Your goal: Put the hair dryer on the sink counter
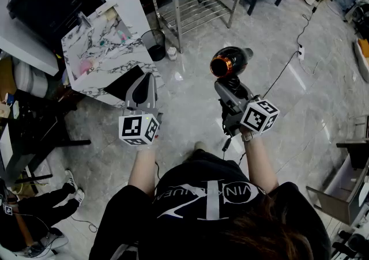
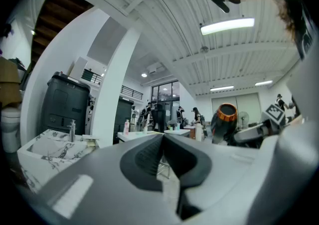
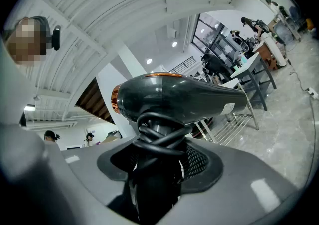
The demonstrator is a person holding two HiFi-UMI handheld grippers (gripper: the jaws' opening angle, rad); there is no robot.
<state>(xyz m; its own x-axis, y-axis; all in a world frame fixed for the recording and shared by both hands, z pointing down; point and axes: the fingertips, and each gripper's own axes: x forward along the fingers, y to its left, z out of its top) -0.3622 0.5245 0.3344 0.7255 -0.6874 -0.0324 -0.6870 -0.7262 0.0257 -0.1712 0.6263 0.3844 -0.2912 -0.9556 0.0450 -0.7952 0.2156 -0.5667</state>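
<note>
Marble floor (image 1: 190, 109) lies open between us and the sink counter (image 1: 124, 57) at upper left in the head view. The hair dryer (image 1: 229, 61) is up in the right gripper (image 1: 230, 89), well apart from the counter.

Left gripper view: left gripper (image 2: 162, 136) jaws are together with nothing in them, and the counter edge is ahead-left.

Right gripper view: jaws clamp the handle (image 3: 149, 189), which is wrapped in cord (image 3: 158, 141). We judge the dryer rigid and top-heavy with a slick shell, so the handle is the place to hold.
</note>
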